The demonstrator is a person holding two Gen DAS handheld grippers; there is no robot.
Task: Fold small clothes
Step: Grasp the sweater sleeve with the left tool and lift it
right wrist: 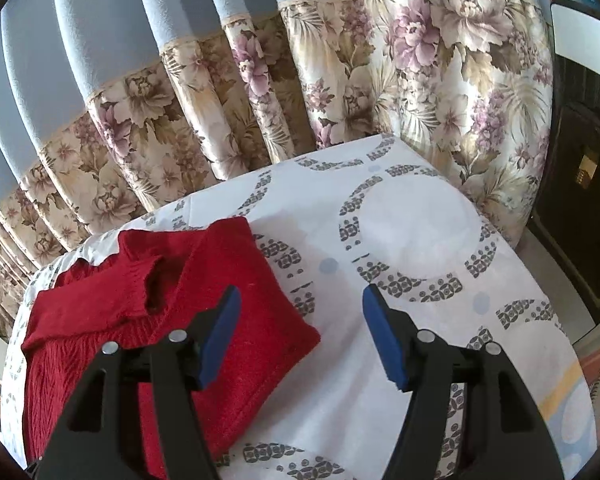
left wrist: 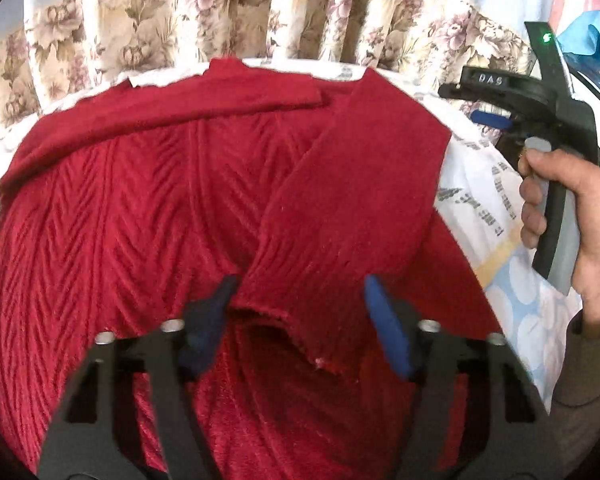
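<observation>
The red sweater [right wrist: 148,320] lies partly folded at the left edge of the patterned tablecloth [right wrist: 412,264], 1 sleeve cuff [left wrist: 296,320] between the left gripper [left wrist: 300,312]'s parted pads — none pressing it — while the right gripper [right wrist: 300,320] hangs released over its right corner.

we cannot see the red sweater [left wrist: 148,208] whole: the left wrist view cuts it at the bottom edge, and the fingers [left wrist: 384,328] cover part. its sleeve cuff [left wrist: 300,320] is slightly blurred. the bench [right wrist: 420,240] runs past the right wrist view's lower edge.
</observation>
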